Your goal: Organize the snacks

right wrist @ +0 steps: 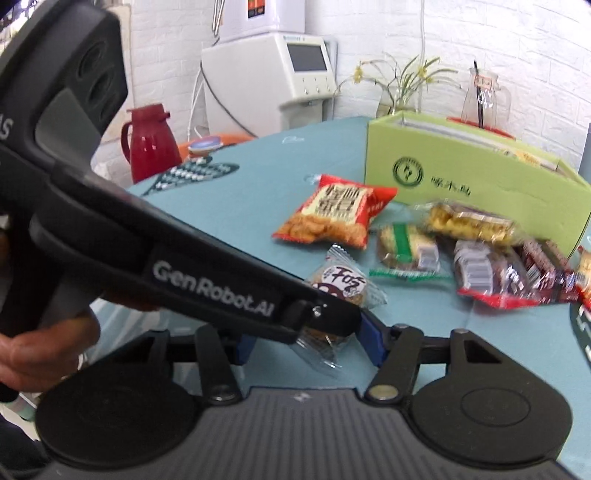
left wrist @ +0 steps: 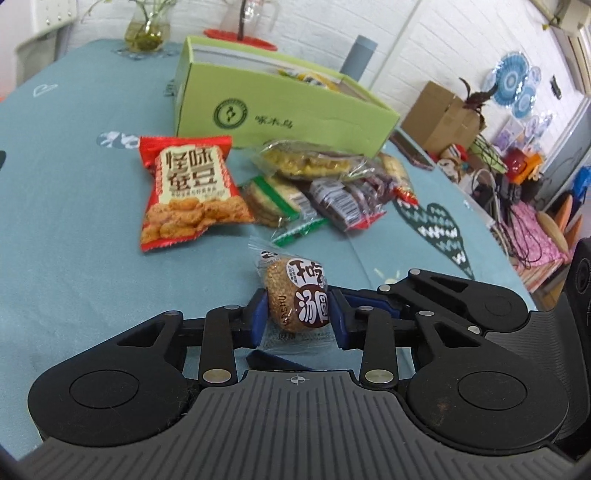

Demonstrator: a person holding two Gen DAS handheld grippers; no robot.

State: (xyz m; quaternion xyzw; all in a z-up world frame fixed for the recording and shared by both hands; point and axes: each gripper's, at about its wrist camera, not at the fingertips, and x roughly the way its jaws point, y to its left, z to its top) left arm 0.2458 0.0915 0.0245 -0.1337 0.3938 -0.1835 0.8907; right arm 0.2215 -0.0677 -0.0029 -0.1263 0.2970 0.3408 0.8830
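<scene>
My left gripper (left wrist: 298,315) is shut on a round sesame snack in a clear wrapper (left wrist: 297,297), its blue pads pressing both sides just above the teal tablecloth. The same snack shows in the right wrist view (right wrist: 341,286), held by the left gripper's black arm (right wrist: 207,284), which crosses in front. My right gripper (right wrist: 308,345) is open, its blue fingers on either side of the snack's lower wrapper end. A red bean-snack bag (left wrist: 186,190) and a pile of wrapped biscuits and bars (left wrist: 321,184) lie before an open green box (left wrist: 280,107).
A glass vase with a plant (left wrist: 146,31), a glass jug on a red mat (left wrist: 255,18) and a grey cylinder (left wrist: 358,55) stand behind the box. A red thermos (right wrist: 149,142) stands off the table's left. Cardboard boxes and clutter (left wrist: 465,125) lie beyond the right edge.
</scene>
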